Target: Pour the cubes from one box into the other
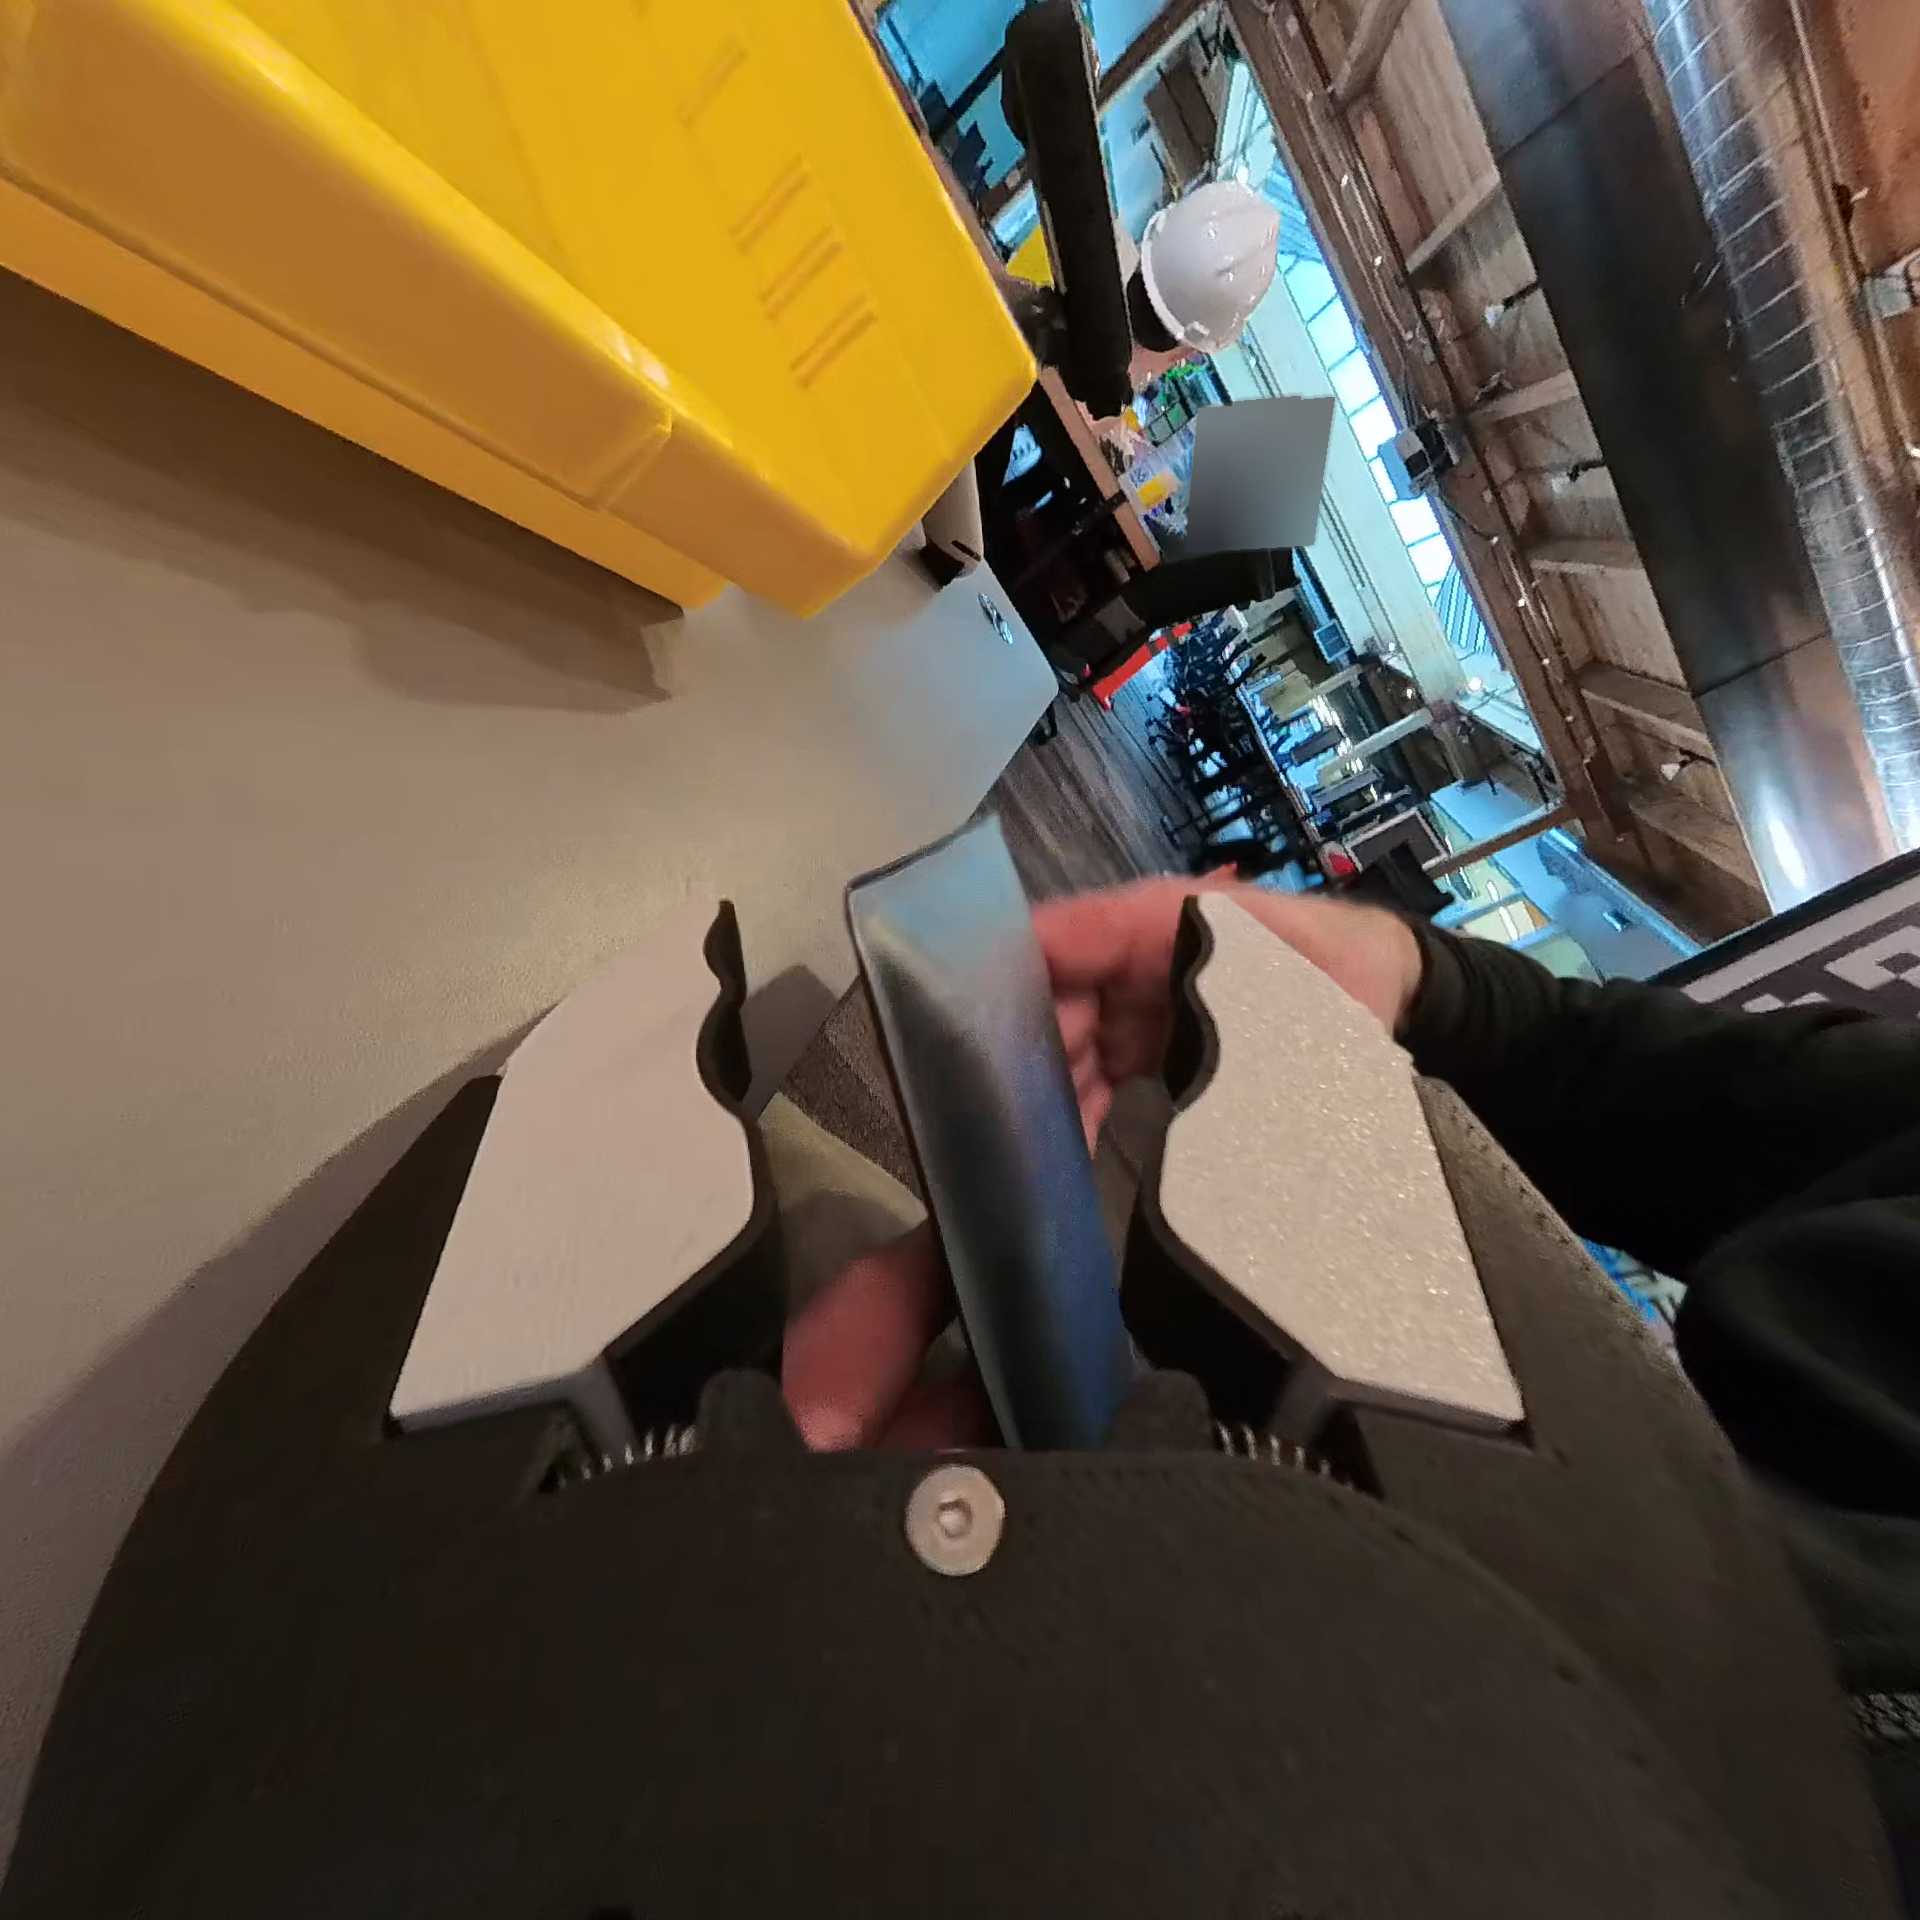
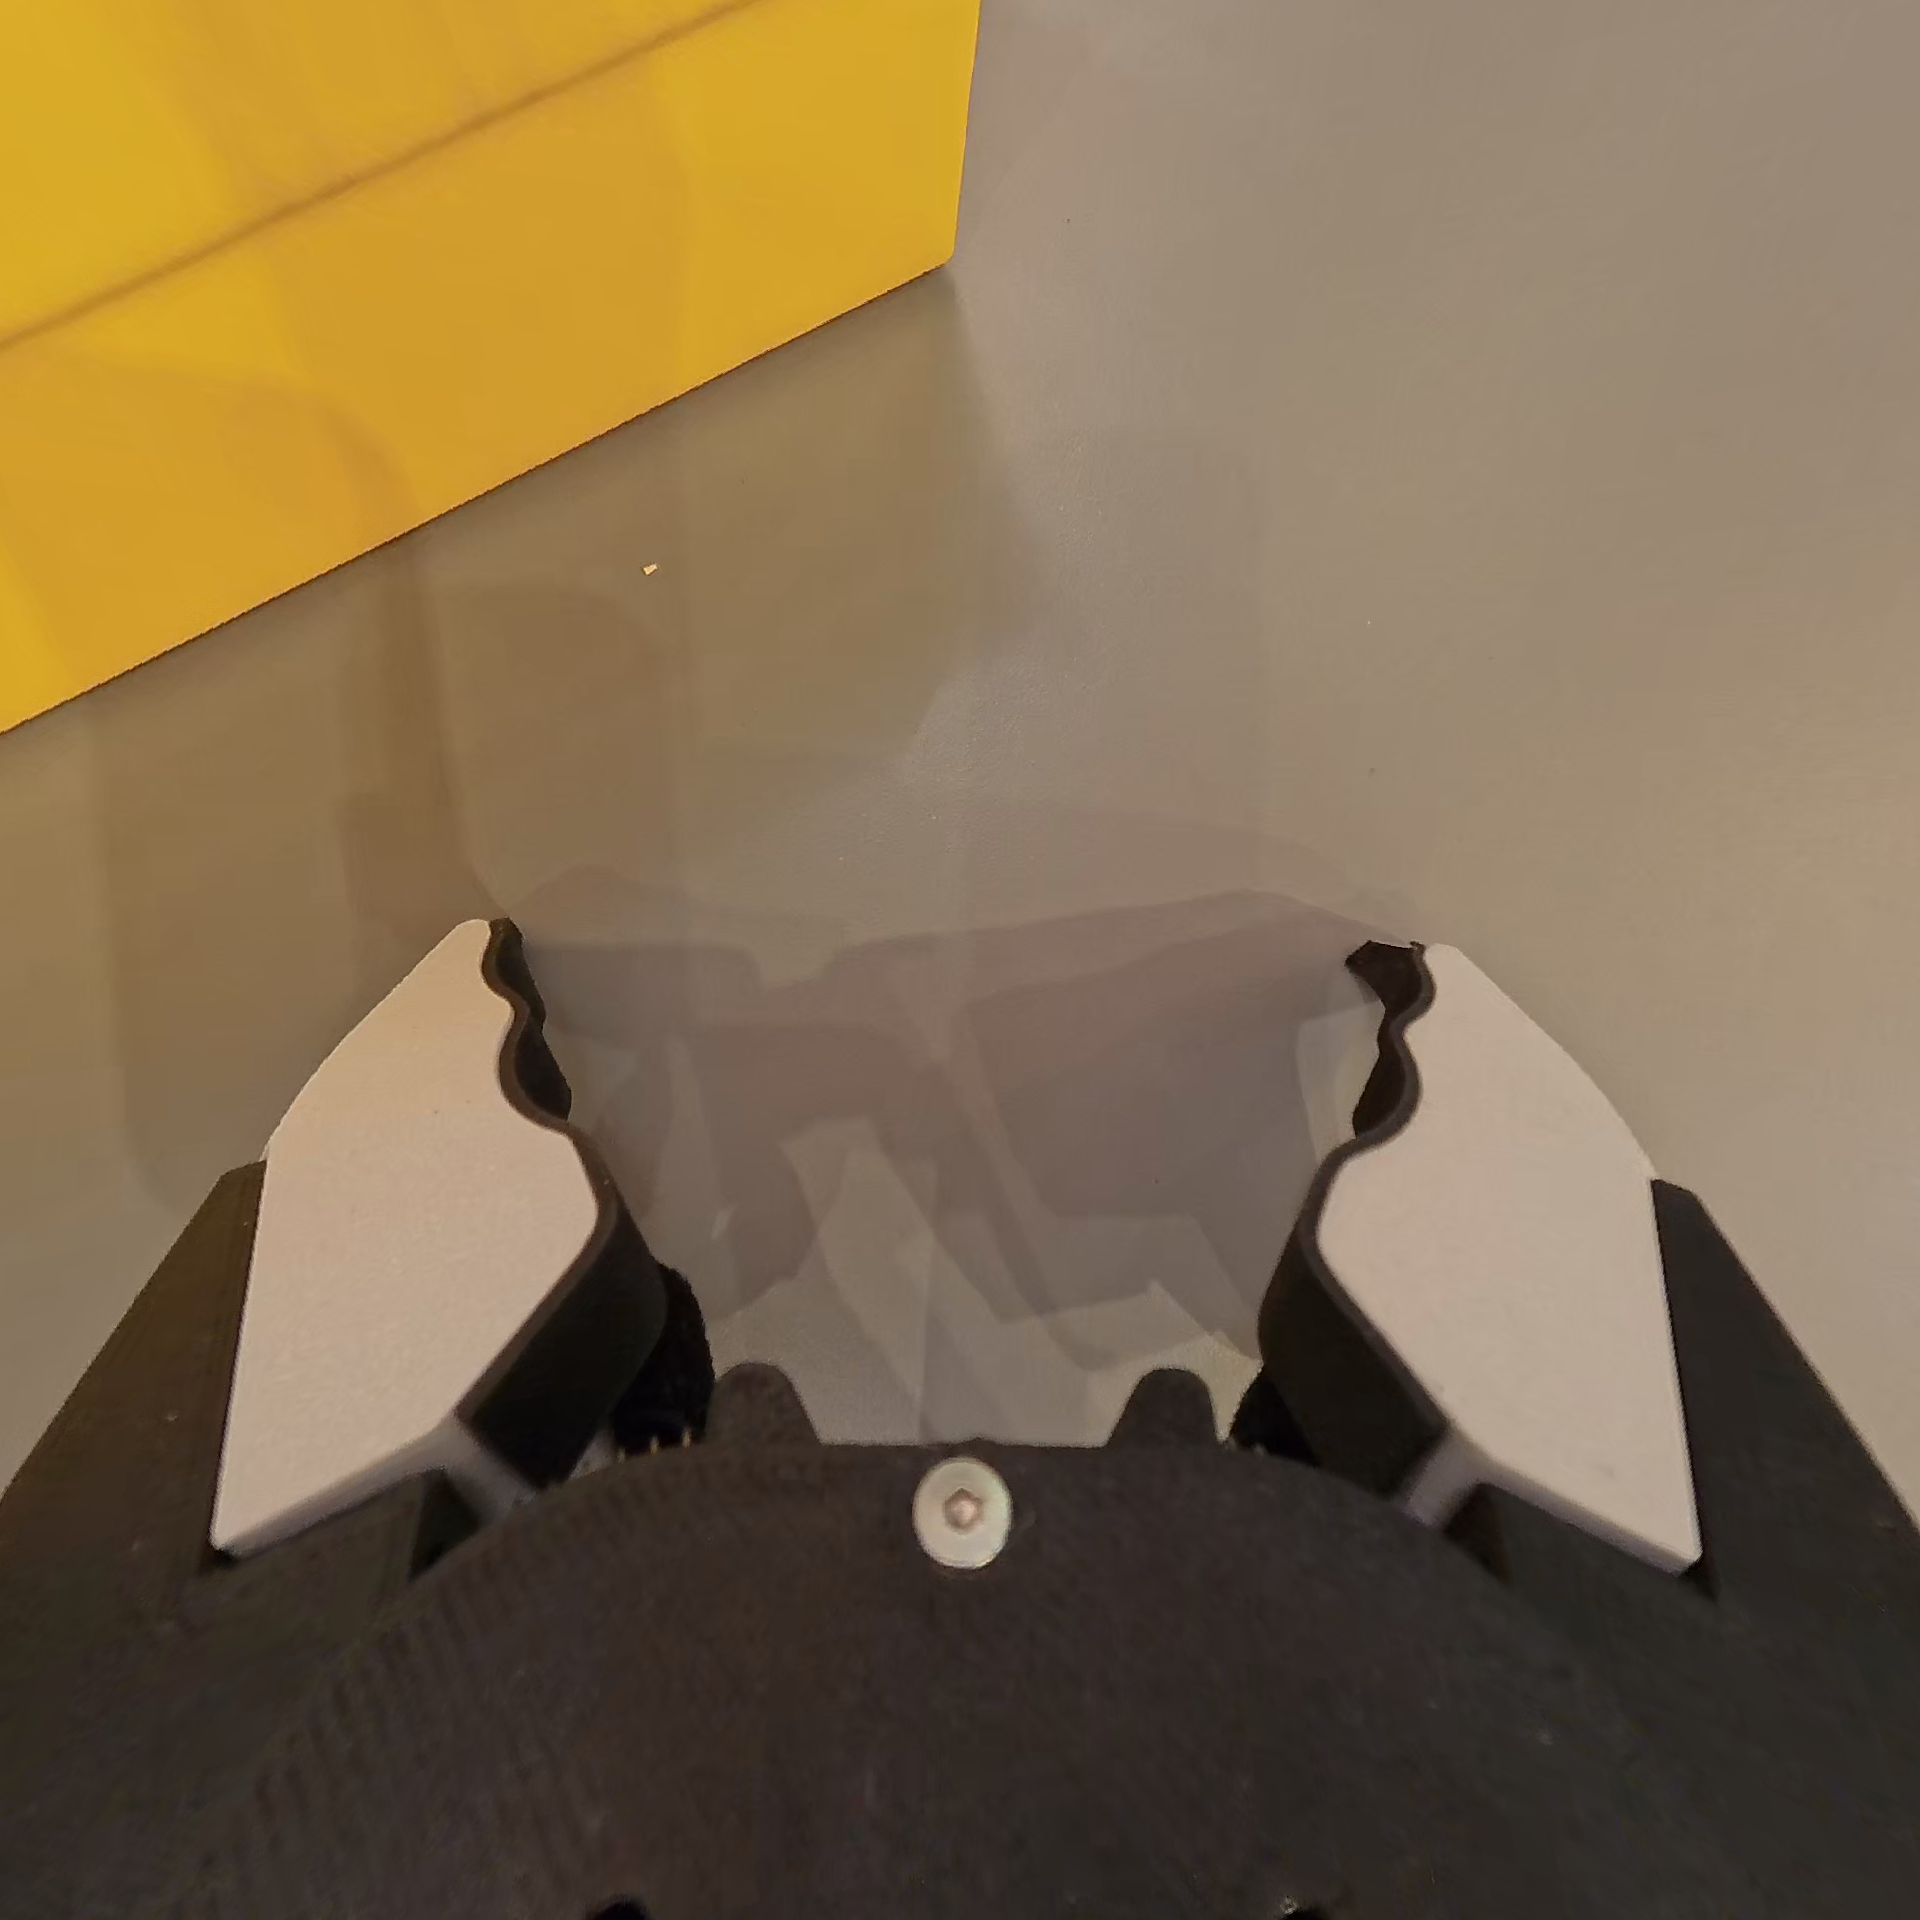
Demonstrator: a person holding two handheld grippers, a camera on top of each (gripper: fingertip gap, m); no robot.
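Note:
A yellow box [image 1: 623, 260] stands on the grey table [image 1: 312, 831] ahead of my left gripper [image 1: 961, 914], seen from outside; the view is tilted. The left gripper's jaws stand apart. A shiny blue-grey metal strip [image 1: 987, 1091] rises between them, with a person's hand [image 1: 1101, 966] around it; I cannot tell whether a pad touches it. In the right wrist view, my right gripper [image 2: 948, 940] is wide open and empty just above the table [image 2: 1351, 520], to the right of a yellow box's corner [image 2: 416, 312]. No cubes show in either view.
A black sleeve [image 1: 1610, 1091] reaches in from the right behind the left gripper. Beyond the table's edge lie a workshop floor, a black post [image 1: 1070, 208], a white hard hat [image 1: 1210, 260] and distant racks. Bare table lies right of the box [image 2: 1455, 312].

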